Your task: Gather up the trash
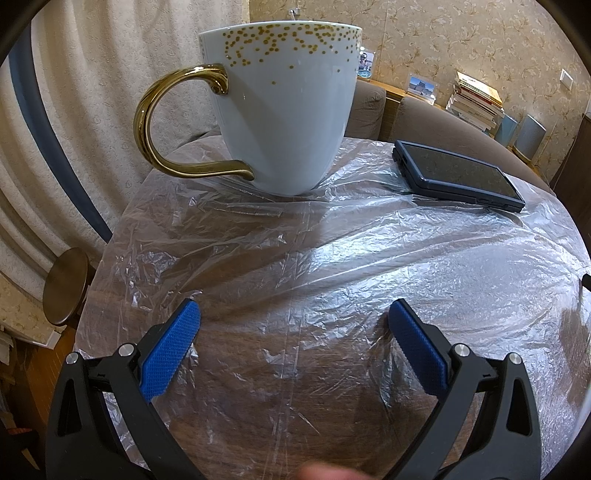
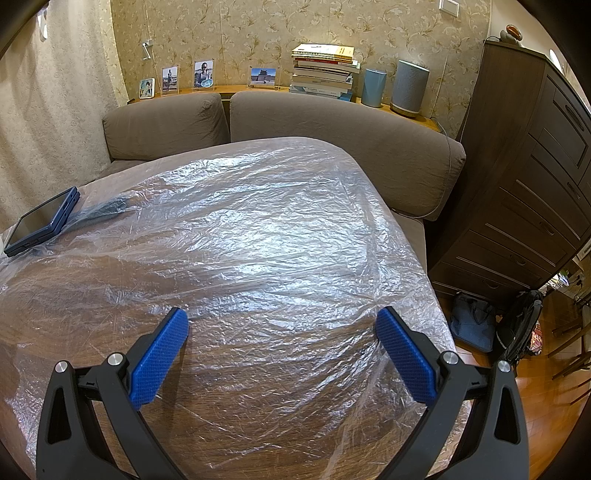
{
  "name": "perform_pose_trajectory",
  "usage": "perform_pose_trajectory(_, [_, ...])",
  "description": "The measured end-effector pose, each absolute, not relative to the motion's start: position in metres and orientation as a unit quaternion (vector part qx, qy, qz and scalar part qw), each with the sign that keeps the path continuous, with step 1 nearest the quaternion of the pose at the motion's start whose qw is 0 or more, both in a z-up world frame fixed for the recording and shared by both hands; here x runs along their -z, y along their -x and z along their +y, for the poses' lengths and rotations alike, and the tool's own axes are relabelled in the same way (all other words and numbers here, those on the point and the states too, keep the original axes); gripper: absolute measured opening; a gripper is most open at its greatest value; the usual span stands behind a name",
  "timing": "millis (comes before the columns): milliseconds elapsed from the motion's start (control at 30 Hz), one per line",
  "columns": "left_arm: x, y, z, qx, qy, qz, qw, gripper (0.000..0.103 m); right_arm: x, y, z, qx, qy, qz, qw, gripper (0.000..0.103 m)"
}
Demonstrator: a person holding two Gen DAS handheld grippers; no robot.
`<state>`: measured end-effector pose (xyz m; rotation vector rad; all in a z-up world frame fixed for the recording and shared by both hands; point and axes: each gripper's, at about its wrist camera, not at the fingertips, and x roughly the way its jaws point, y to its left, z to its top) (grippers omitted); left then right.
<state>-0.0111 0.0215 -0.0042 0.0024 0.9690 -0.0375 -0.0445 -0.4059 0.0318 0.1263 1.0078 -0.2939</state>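
Covering the table point(image 2: 55, 332), a crinkled plastic sheet point(image 2: 266, 229) is the only trash in sight. On it stand a mug point(image 1: 288, 110) and, to its right, a phone point(image 1: 458, 173). Left tongs point(image 1: 293, 314) and right tongs point(image 2: 282, 323) hover above the sheet, both spread wide and empty.

Pretty clearly someone's living room: a grey-brown fabric sofa point(image 2: 332, 122) against floral beige wallpaper point(image 2: 258, 33), small framed photos point(image 2: 204, 74) and a tall stack of books point(image 2: 323, 70) along the wooden ledge behind it, plus a dark wooden drawer cabinet point(image 2: 524, 177).
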Motion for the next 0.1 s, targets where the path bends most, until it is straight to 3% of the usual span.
perform_pose_trajectory(100, [0.0042, 0.0114, 0.0218, 0.018, -0.001, 0.466, 0.885, 0.102, -0.0306, 0.0449, -0.4060, 0.140, -0.060, 0.481, 0.863, 0.099])
